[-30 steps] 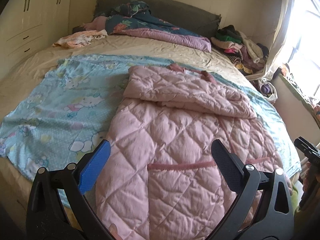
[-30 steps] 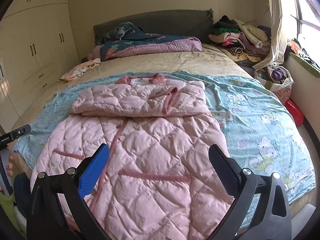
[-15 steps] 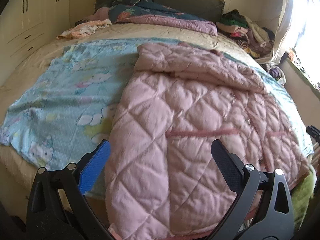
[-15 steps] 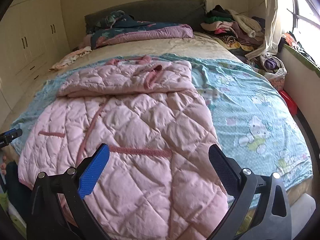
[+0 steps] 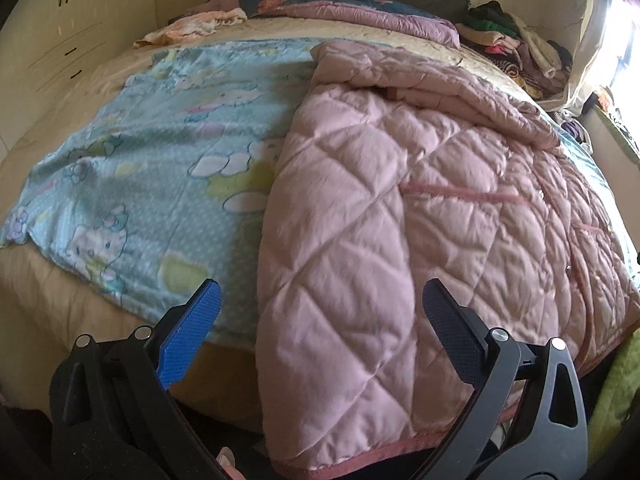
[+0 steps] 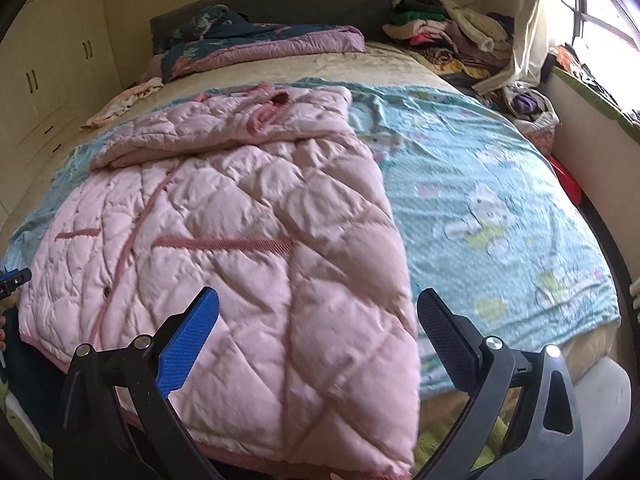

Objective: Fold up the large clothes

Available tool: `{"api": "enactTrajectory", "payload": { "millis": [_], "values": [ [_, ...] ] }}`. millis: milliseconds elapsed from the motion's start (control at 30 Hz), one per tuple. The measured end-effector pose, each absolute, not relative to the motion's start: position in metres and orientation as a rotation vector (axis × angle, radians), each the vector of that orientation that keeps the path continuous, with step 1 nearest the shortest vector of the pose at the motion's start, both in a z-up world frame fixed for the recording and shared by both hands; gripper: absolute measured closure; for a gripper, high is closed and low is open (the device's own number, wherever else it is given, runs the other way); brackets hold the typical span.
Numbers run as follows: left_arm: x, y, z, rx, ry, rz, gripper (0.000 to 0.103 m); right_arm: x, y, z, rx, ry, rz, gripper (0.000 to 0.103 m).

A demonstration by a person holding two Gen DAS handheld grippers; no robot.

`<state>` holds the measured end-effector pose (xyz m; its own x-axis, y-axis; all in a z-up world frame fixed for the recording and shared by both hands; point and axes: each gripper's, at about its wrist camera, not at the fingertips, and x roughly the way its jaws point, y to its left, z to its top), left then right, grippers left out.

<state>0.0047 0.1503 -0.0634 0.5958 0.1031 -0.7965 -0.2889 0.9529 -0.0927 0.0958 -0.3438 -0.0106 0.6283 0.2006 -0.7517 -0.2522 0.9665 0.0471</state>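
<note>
Both tongs have dropped toward the coat's (image 5: 400,216) hem since a second ago. Your left tongs (image 5: 320,316) and right tongs (image 6: 318,314) gape wide, holding nothing. On the bed (image 6: 392,64) the coat runs lengthwise from 6 to 12 o'clock, its hem nearest you; each tongs faces its own hem corner, about equally near.

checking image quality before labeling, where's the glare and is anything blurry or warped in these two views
Left wrist view: the window at upper right is blown out; the cartoon blanket looks smeared. Right wrist view: the window glares, and the pink quilted coat blurs near the camera. Both: fisheye bends the bed edges, with dark corners.
</note>
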Motion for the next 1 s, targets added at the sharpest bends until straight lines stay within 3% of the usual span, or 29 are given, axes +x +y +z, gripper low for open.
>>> {"api": "enactTrajectory", "payload": {
  "millis": [1000],
  "values": [
    [-0.024, 0.157, -0.096, -0.335, 1.024, 0.095, 0.008, 0.07, -0.369, -0.072, -0.06, 1.139, 0.321, 0.006]
  ]
}}
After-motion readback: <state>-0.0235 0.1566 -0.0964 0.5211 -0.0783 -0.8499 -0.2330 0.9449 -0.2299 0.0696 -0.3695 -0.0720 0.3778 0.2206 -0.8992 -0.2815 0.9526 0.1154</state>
